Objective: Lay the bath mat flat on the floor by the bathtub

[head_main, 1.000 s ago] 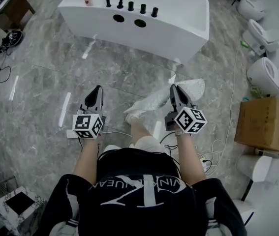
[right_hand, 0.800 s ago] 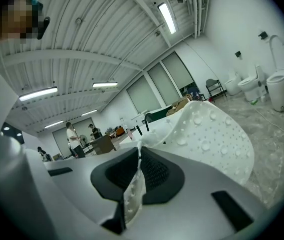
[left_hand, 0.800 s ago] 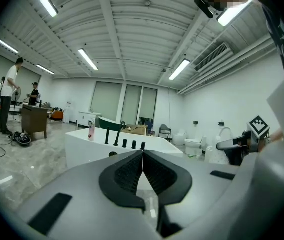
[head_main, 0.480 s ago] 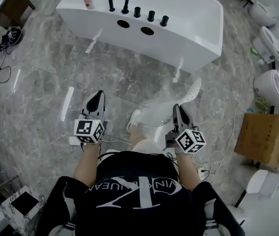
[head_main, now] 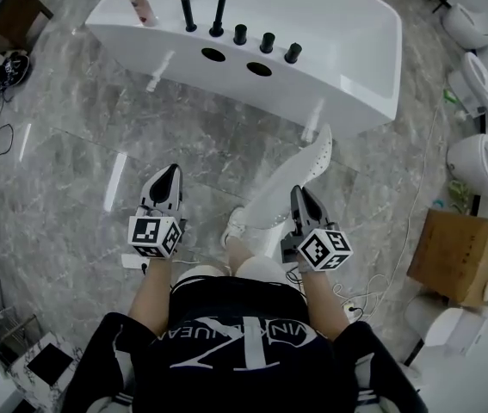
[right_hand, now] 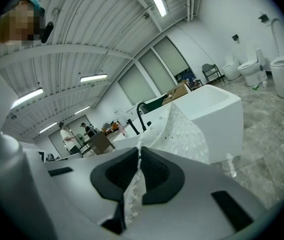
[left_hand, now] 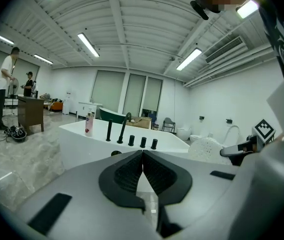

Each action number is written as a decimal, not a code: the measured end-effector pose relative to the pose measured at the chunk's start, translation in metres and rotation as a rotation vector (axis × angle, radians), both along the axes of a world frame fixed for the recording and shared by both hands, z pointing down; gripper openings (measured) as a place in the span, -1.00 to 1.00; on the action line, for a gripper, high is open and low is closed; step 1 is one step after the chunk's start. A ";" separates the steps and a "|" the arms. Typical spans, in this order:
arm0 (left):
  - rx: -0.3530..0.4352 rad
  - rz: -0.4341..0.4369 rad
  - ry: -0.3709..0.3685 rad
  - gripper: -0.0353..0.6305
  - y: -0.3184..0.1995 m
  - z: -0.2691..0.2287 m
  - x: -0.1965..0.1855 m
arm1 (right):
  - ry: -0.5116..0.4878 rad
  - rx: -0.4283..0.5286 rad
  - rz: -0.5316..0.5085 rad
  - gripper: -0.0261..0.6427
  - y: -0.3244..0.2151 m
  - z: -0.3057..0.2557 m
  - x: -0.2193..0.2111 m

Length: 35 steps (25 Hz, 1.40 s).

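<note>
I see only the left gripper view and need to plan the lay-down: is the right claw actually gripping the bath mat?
Observer: Yes; the right gripper view shows the right claw shut on the bath mat at its edge.
Operator: Which way does the mat run from there?
Observer: In the head view it stretches from that claw toward the bathtub, its far end close to the tub's side wall.

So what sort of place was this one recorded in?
Probably a bathroom-fixture showroom or test hall, not a home bathroom: a freestanding bathtub stands on open marble-look floor, several toilets line one side, and a desk with people stands in the same big hall.
</note>
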<state>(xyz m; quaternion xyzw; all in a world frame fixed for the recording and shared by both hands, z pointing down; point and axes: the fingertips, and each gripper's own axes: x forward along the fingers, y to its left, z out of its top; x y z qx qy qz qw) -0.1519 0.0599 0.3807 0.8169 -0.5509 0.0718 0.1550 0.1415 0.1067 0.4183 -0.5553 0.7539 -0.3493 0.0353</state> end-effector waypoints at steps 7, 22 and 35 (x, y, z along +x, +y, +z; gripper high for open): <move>-0.017 -0.065 0.015 -0.85 -0.035 0.023 -0.027 | -0.017 -0.031 -0.046 -0.82 -0.065 0.032 -0.034; -0.130 0.027 0.023 -0.85 -0.140 0.110 -0.096 | -0.003 -0.107 -0.094 -0.82 -0.206 0.117 -0.168; -0.131 0.044 0.046 -0.85 -0.235 0.153 -0.194 | -0.146 -0.092 -0.083 -0.82 -0.352 0.180 -0.347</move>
